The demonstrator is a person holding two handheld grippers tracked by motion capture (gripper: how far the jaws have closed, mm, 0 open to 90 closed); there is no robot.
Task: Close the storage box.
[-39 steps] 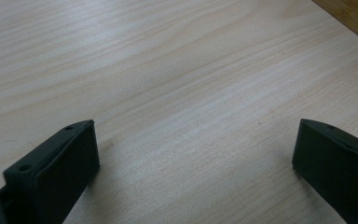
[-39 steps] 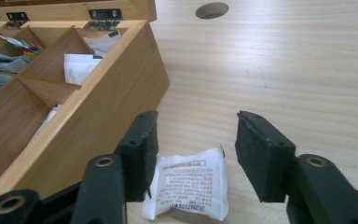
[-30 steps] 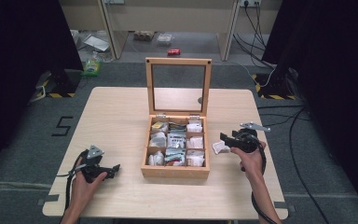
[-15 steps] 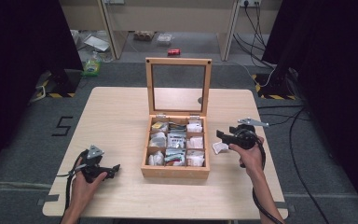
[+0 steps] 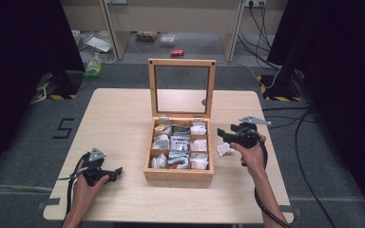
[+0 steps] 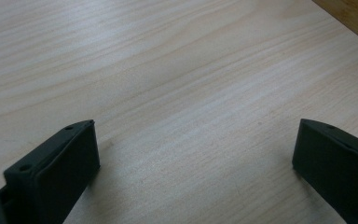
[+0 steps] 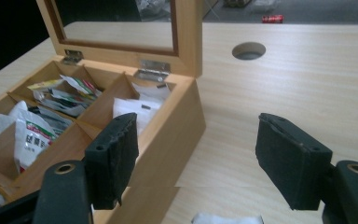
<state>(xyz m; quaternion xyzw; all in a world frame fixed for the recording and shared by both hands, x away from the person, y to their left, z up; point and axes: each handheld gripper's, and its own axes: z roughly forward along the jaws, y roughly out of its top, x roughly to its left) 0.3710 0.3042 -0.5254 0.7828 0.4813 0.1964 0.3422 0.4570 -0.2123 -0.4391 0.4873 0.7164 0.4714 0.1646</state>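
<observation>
**A:** White paper, basically. That little sachet (image 5: 225, 149) lying on the table (image 5: 123, 118) looks like a tea-bag packet, so I'd guess featherlight, floppy and a bit crinkly, not fragile. It sits just off the wooden box (image 5: 178, 174), at about 3 o'clock from it, and you can catch its top edge at the bottom of the right gripper view (image 7: 227, 218). Lying flat like that it'll be fiddly, so I'd go for one edge or a corner and pinch there rather than press down on the middle.

**B:** And the right gripper (image 5: 224, 135)? Is it on the packet?

**A:** Nope. Jaws are spread wide with nothing between them, hanging over the sachet, slightly toward 12 o'clock of it and close to the box wall. In its own view (image 7: 198, 156) the left jaw sits in front of the box's near corner, but I can't tell if it's touching.

**B:** Other hand?

**A:** Left gripper (image 5: 116, 172) is parked way over at 9 o'clock of the box, low over bare wood, also gaping open and empty (image 6: 193, 149). The box itself has its glass lid (image 5: 181, 90) standing up, compartments stuffed with more packets (image 5: 179, 141).
</observation>
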